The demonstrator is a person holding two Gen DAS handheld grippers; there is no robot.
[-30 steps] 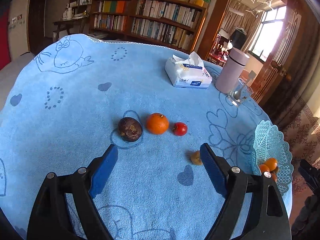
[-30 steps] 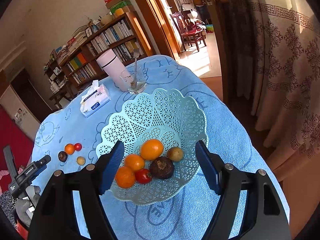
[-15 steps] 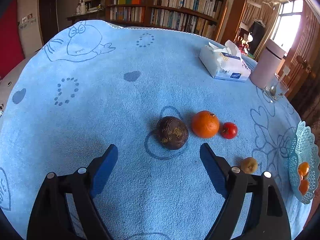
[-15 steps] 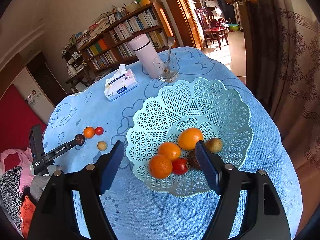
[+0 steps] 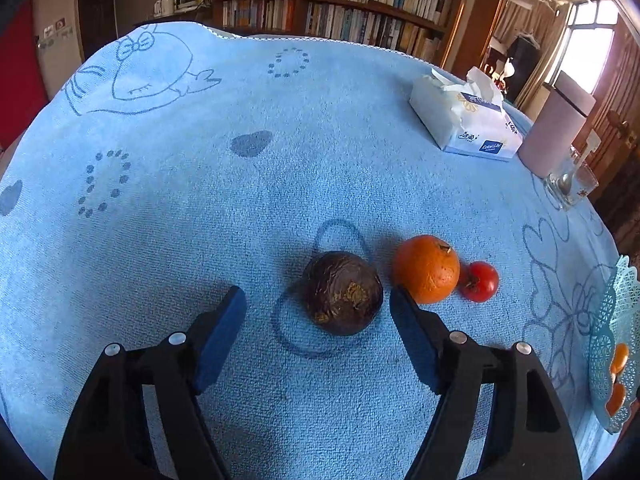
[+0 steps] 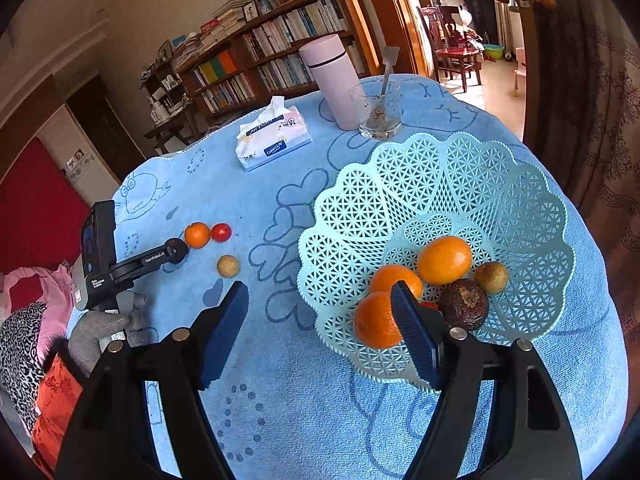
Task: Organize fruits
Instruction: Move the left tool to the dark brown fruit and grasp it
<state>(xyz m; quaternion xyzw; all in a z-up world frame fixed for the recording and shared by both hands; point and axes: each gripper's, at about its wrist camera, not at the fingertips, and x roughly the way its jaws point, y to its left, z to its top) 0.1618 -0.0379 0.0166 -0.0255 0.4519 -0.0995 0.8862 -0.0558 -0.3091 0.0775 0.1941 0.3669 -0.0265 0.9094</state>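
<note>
Legibly, the tissue pack carries a blue label reading "ColorLife", and the left gripper's arm, seen from the right wrist camera, is marked "GenRobot.AI"; smaller print on its body is too fine to read.

The left gripper has its jaws spread wide, holding nothing, with the dark brown passion fruit lying on the blue towel just ahead of the fingertips and nearer the right-hand one. An orange sits just beside that fruit, and a small red tomato touches or nearly touches the orange on its far side. A small yellowish fruit lies apart from these three, toward the basket.

The right gripper is likewise wide apart and empty, poised above the towel at the rim of the pale green lattice basket. Its right finger hides part of the basket's contents: three oranges, another dark passion fruit, a yellowish fruit and a sliver of something red.

Behind the basket stand a pink flask and a glass with a spoon in it.
</note>
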